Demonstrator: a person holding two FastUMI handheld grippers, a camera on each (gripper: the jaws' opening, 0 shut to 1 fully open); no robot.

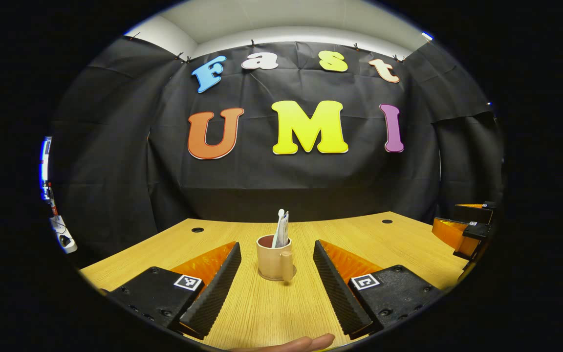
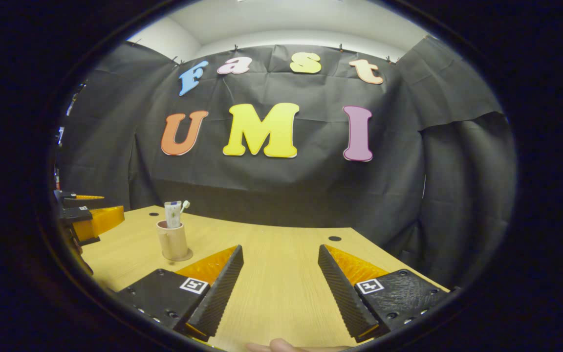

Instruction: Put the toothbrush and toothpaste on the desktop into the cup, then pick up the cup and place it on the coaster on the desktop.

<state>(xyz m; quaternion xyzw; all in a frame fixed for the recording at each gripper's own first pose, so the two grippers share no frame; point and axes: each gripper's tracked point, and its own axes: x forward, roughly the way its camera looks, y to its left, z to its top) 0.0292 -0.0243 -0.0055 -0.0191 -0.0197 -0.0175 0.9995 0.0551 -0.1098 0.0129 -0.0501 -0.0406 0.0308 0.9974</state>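
Observation:
A beige cup (image 1: 275, 261) with a handle stands upright on a thin round coaster (image 1: 264, 276) on the wooden desktop (image 1: 399, 244). A white toothbrush (image 1: 280, 222) and a toothpaste tube (image 1: 285, 230) stick up out of it. My left gripper (image 1: 276, 244) is open, and the cup stands ahead of it in line with the gap, untouched. In the right gripper view the cup (image 2: 173, 242), coaster (image 2: 185, 255), toothpaste (image 2: 172, 214) and toothbrush (image 2: 184, 205) sit off to the left. My right gripper (image 2: 280, 249) is open over bare desktop with nothing between its fingers.
The desktop has small round cable holes (image 1: 197, 229) near its back edge, against the black cloth wall. The right gripper (image 1: 465, 230) shows at the right edge of the left gripper view; the left gripper (image 2: 91, 220) shows at the left edge of the right gripper view. A fingertip (image 1: 311, 343) shows at the bottom.

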